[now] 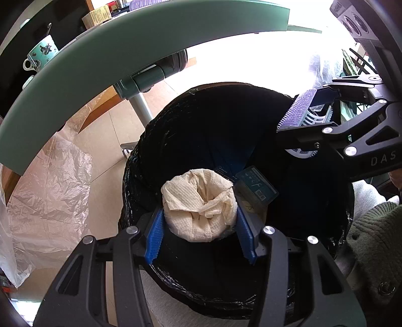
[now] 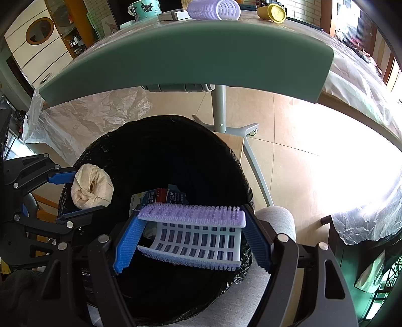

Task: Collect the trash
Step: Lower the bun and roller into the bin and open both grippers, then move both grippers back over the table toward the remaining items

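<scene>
Beige floor tiles and crinkled clear plastic sheeting (image 1: 47, 201) lie under a green tabletop (image 1: 150, 40) whose curved edge arcs across the top of the left wrist view. Below it gapes a bin lined with a black trash bag (image 1: 155, 140), its rim free on the near side. The left gripper (image 1: 199, 223) pinches a crumpled paper-towel wad (image 1: 201, 203) between its blue pads, held over the bag's mouth. A small blue carton (image 1: 256, 186) lies inside the bag just beside the wad. At the right edge the right gripper (image 1: 305, 125) reaches in over the far rim.

From the right wrist view, the right gripper (image 2: 192, 237) clamps a broken lilac hair roller (image 2: 193, 234) endwise over the bag's (image 2: 176, 151) dark opening. The left gripper (image 2: 78, 192) with its wad (image 2: 91, 187) hangs at the left rim, apart from the roller. On the tabletop (image 2: 191, 63) stand a whole lilac roller (image 2: 213, 10), a yellow cup (image 2: 272, 12) and a patterned mug (image 2: 145, 8), back from the edge.
</scene>
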Available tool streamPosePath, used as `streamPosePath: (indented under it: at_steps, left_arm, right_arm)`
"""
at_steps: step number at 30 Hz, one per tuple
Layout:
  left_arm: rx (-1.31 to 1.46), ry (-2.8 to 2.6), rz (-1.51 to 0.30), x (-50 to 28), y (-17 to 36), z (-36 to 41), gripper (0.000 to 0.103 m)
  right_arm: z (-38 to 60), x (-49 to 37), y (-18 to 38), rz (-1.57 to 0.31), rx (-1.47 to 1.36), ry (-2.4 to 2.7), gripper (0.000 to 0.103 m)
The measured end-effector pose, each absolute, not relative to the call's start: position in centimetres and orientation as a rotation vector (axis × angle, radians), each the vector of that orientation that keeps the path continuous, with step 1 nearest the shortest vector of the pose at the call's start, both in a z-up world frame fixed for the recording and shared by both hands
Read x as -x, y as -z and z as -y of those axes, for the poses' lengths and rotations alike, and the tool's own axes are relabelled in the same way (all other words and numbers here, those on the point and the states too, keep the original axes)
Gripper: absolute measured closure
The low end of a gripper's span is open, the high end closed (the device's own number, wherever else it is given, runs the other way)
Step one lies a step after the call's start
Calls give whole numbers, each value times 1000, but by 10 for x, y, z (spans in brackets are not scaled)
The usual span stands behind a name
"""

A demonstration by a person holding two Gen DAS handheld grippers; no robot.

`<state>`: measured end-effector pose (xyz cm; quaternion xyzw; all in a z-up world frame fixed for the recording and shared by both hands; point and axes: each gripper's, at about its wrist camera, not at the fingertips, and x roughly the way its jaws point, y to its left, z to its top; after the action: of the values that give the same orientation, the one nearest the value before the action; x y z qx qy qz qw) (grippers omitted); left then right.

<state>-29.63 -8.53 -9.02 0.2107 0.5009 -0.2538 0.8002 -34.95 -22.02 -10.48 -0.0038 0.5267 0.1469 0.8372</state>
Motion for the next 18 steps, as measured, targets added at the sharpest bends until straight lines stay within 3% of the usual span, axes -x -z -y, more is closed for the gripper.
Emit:
streamPosePath:
  at_steps: [5,7,8,10,18]
  left_arm:
    - [-447,541,-1067,296,90,84,51]
    - [-438,548,-1070,296,90,83,44]
    - [-436,541,-1063,296,89,82,32]
    - [-433,541,-1049,297,87,81,25]
    - [-383,554,-1009,301,57,75,23]
  right_arm:
    - [222,350,104,-1111,-4,-301,28]
    - [225,350,104,-1111,-20,-297,26]
    - [226,350,103,-1110,-27,-300,26]
    - [227,352,100,-1099,-29,-295,19]
    - [240,364,71,-1026,-40,-301,14]
